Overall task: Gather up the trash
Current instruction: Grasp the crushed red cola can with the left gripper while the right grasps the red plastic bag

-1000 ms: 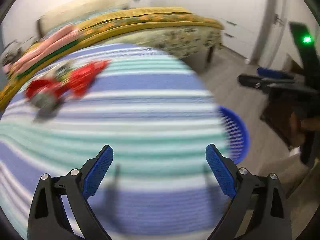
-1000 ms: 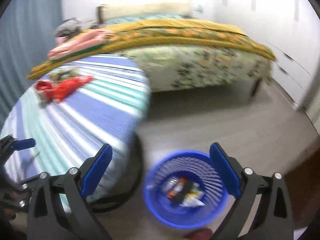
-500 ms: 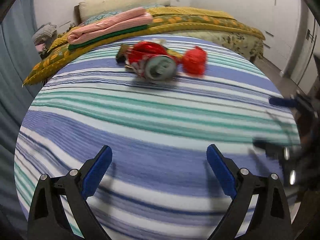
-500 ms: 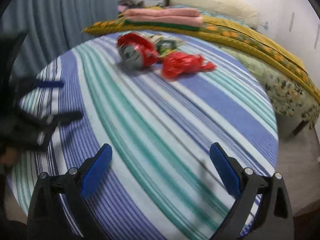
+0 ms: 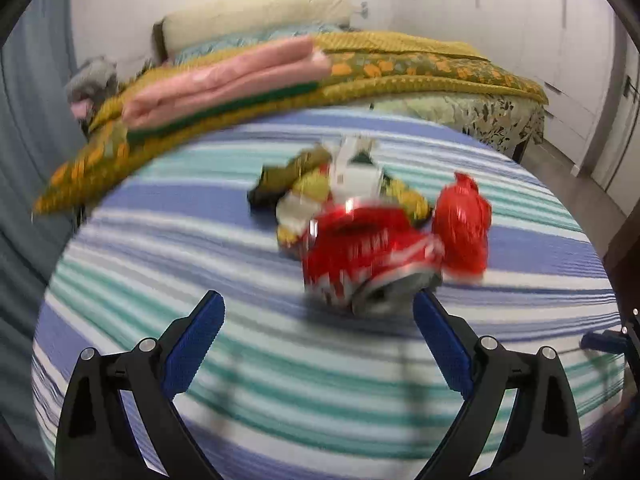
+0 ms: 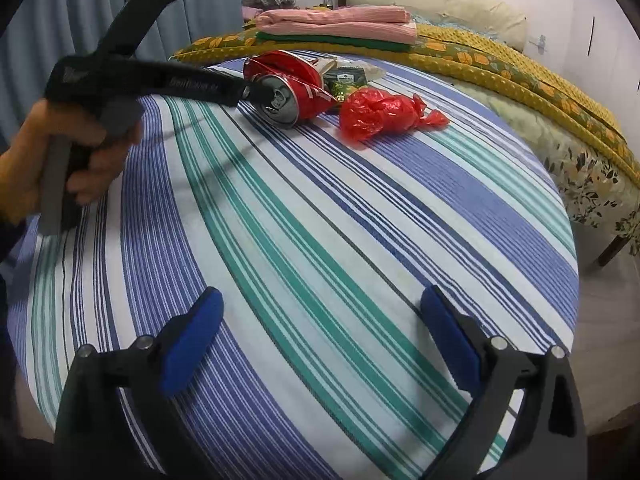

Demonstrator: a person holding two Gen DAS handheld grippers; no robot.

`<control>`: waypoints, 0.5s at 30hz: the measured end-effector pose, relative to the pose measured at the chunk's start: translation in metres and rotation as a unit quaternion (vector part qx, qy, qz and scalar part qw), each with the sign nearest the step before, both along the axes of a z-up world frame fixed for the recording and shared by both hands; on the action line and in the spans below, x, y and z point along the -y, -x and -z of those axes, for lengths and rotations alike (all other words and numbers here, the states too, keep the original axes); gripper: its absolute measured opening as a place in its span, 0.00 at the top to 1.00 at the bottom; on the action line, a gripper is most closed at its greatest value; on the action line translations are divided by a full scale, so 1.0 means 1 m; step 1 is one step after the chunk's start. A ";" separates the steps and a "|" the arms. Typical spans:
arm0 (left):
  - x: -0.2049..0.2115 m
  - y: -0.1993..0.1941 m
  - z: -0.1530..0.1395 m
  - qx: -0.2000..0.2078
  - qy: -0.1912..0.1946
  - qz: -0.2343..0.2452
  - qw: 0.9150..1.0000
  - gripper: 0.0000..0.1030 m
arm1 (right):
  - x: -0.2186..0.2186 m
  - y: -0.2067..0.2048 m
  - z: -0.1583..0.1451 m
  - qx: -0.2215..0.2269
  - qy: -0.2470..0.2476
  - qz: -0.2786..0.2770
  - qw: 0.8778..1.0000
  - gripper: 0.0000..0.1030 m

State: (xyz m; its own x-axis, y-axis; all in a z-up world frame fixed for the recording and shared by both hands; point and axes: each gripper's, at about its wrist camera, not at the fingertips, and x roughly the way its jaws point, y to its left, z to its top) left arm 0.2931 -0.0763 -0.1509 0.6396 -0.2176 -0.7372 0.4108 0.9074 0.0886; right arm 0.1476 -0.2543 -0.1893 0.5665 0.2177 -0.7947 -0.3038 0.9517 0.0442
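Through the left wrist view, the left claw (image 5: 318,320) hung with its blue pads wide apart over the striped table (image 5: 160,264). A crushed red can (image 5: 360,256) lay at twelve o'clock just past the pads, touching a red plastic bag (image 5: 464,224) at one o'clock, with blurred wrappers (image 5: 340,176) heaped behind. Bare cloth lay open toward nine o'clock.

Through the right wrist view, the right claw (image 6: 320,336) was also spread and empty, near the table's six o'clock edge. The can, bag and wrappers lay at twelve o'clock, well away across open cloth. The table rim curved off at three o'clock beside the bed (image 6: 520,68).
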 end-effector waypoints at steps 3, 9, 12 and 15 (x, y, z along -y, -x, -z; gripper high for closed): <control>0.011 -0.009 -0.006 0.014 -0.020 0.024 0.999 0.08 | 0.000 0.001 0.000 0.000 0.000 0.000 1.000 0.06; 0.044 -0.021 -0.011 0.043 -0.058 0.107 0.992 0.07 | 0.000 0.001 0.000 0.000 -0.001 0.000 1.000 0.06; 0.053 -0.023 -0.007 0.036 -0.053 0.133 0.989 0.16 | -0.001 0.001 0.000 0.000 -0.002 -0.001 1.000 0.06; 0.051 -0.023 -0.004 0.002 -0.012 0.146 0.989 0.40 | -0.001 0.002 0.000 0.000 -0.003 -0.002 1.000 0.06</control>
